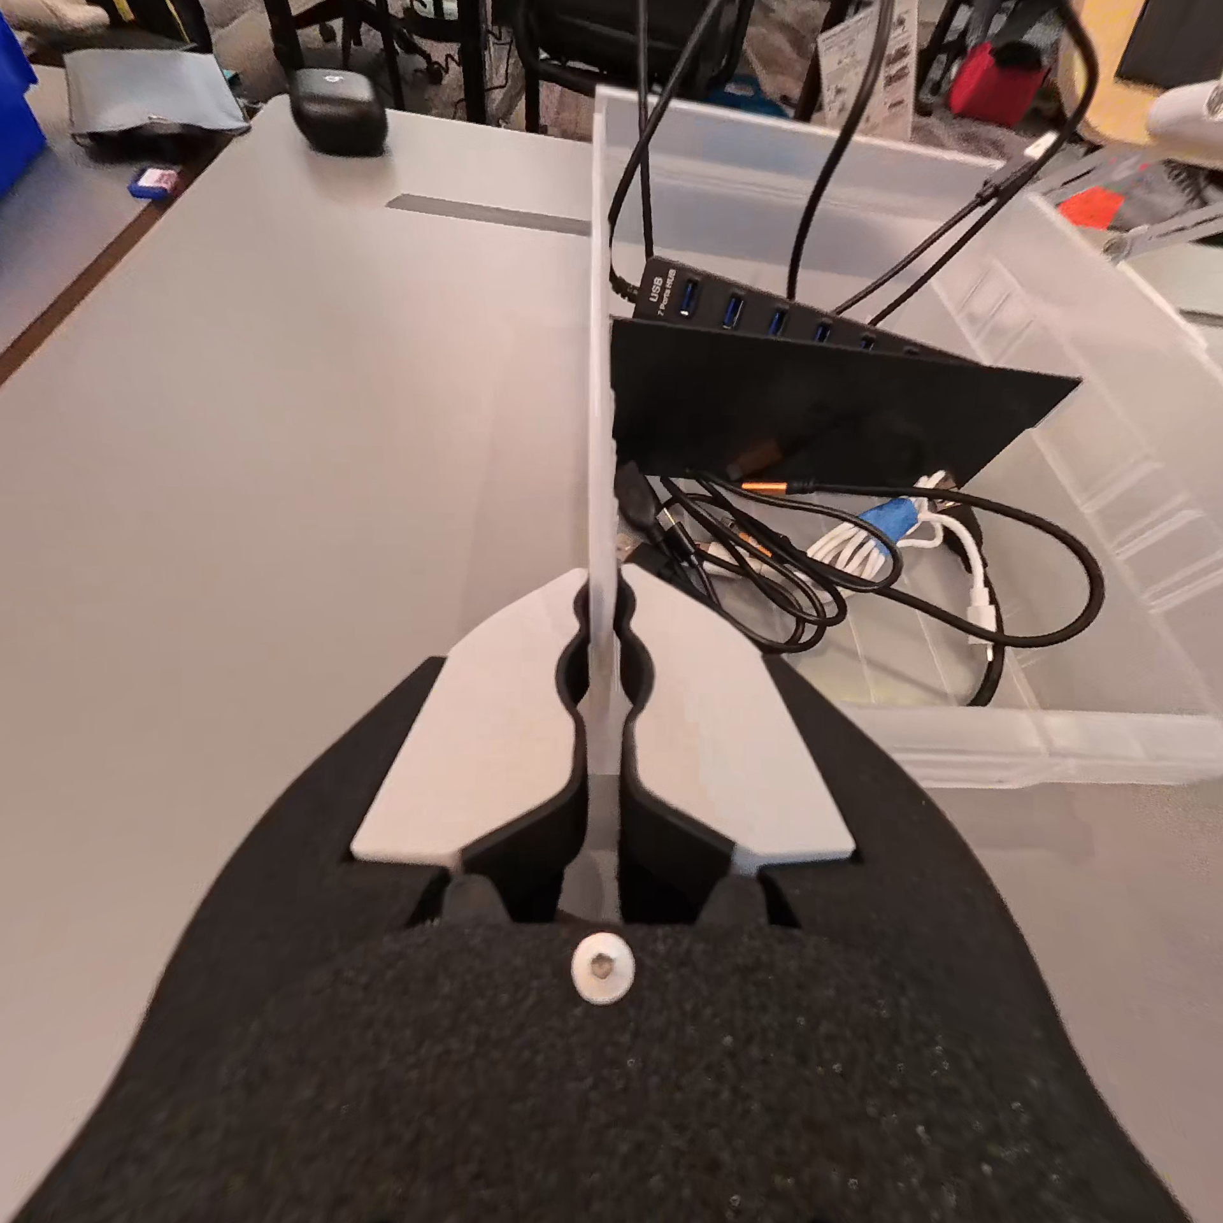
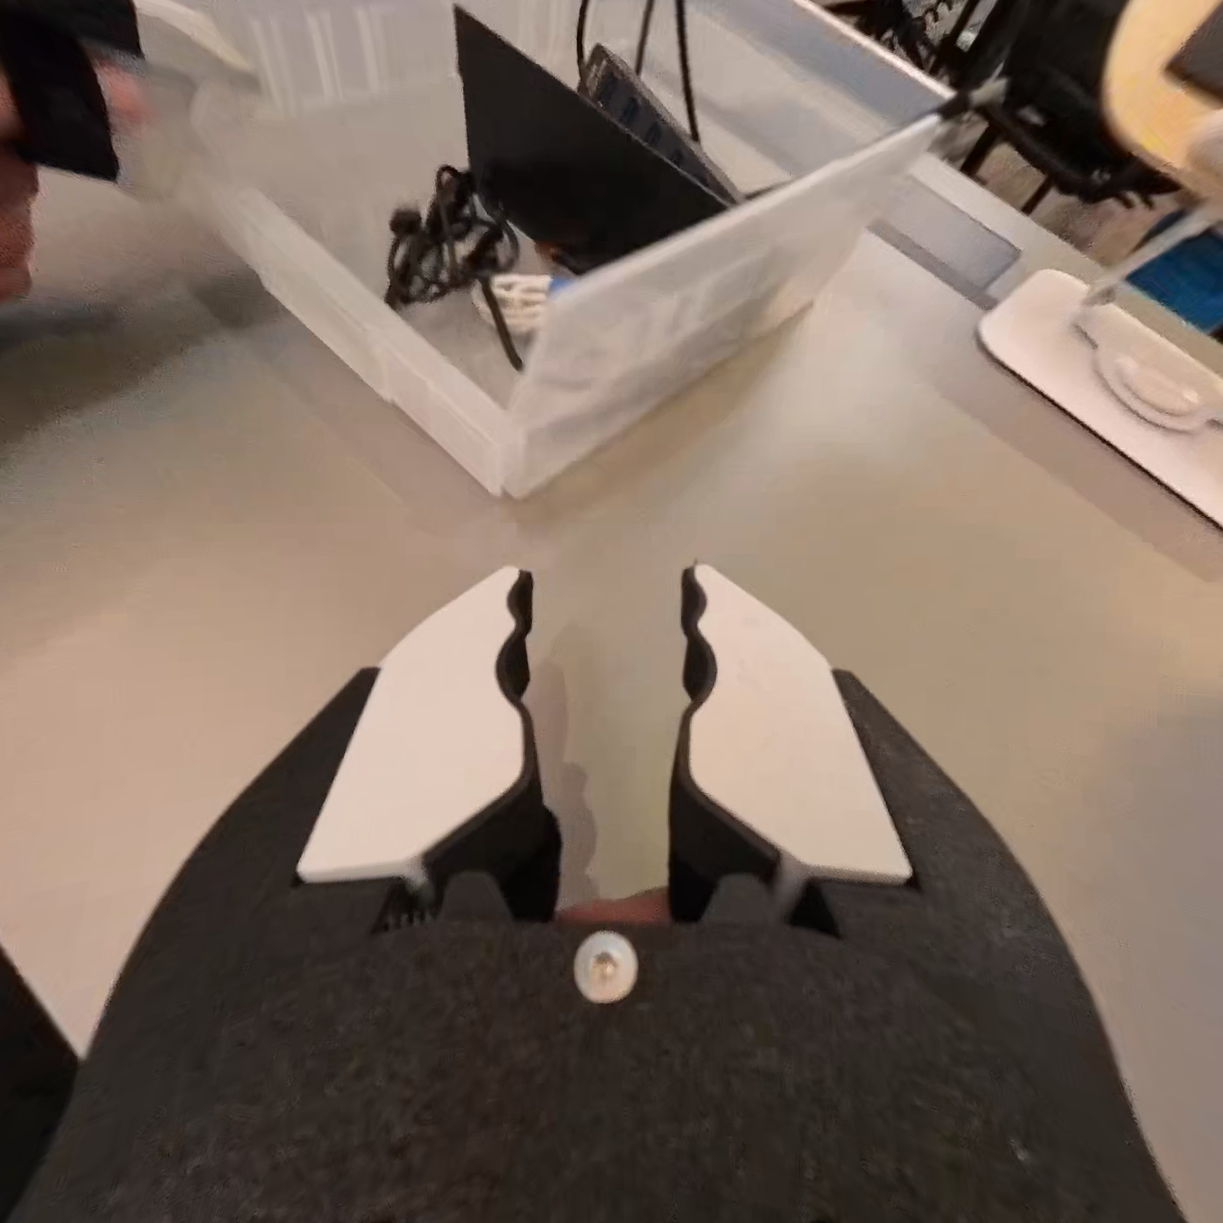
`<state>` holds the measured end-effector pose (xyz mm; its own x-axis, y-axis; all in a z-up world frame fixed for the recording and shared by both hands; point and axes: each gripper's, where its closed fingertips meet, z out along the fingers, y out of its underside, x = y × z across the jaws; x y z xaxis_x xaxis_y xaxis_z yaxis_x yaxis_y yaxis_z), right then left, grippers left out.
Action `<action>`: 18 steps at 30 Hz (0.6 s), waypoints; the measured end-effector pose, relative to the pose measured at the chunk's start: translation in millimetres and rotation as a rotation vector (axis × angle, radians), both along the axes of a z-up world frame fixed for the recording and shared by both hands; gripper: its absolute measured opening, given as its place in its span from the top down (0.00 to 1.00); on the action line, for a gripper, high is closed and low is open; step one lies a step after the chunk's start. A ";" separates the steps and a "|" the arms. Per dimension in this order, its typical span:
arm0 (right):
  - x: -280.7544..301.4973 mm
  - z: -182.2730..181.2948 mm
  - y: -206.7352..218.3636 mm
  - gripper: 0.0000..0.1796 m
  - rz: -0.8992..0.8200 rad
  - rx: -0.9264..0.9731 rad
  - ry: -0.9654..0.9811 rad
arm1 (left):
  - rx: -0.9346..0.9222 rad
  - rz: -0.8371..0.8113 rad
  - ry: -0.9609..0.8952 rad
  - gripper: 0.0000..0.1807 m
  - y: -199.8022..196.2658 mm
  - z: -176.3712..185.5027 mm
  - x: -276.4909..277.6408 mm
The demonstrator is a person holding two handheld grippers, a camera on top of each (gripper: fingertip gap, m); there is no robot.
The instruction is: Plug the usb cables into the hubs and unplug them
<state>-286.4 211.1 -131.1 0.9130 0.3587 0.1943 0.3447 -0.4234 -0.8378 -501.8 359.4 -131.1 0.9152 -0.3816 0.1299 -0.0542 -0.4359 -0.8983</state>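
Note:
A black USB hub [image 1: 761,308] with blue ports leans behind a black panel [image 1: 827,410] inside a clear plastic bin [image 1: 1059,463]. Black cables run up out of its far side. Loose black cables [image 1: 926,595] and a bundled white cable [image 1: 854,549] lie on the bin floor. My left gripper [image 1: 603,582] is shut on the bin's left wall [image 1: 599,331], clamping its upper edge. My right gripper [image 2: 607,576] is open and empty above the bare table, short of the bin's near corner [image 2: 509,476]. The hub [image 2: 635,86] and the cables [image 2: 443,245] also show in the right wrist view.
A black case [image 1: 337,109], a grey pouch [image 1: 152,92] and a small blue card [image 1: 155,182] lie at the table's far left. A white stand base [image 2: 1092,370] sits right of the bin. A blurred dark shape with a hand [image 2: 59,99] is at the bin's left.

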 end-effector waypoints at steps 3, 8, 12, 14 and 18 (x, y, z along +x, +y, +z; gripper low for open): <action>74.4 16.9 -37.4 0.76 -0.025 0.079 -0.053 | 0.005 -0.004 -0.022 0.98 -1.4 0.0 0.8; 266.2 68.1 -96.4 0.81 -0.402 0.357 -0.197 | -0.042 0.061 0.015 0.92 -13.5 -3.1 -10.4; 436.6 65.6 -146.6 0.81 -0.746 0.329 -0.334 | 0.120 0.316 0.142 0.87 -47.2 46.8 -29.8; 491.8 53.2 -154.2 0.77 -0.845 0.244 -0.237 | 0.221 0.380 0.212 0.88 -62.9 73.5 -20.4; 495.8 11.9 -121.8 0.66 -0.696 0.114 0.199 | 0.190 0.218 0.112 0.88 -76.1 64.0 34.9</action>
<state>209.5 89.3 -119.2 0.9439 -0.3302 0.0021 -0.1362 -0.3952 -0.9085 -466.8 283.3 -67.1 0.9826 -0.1830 -0.0315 -0.0815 -0.2727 -0.9587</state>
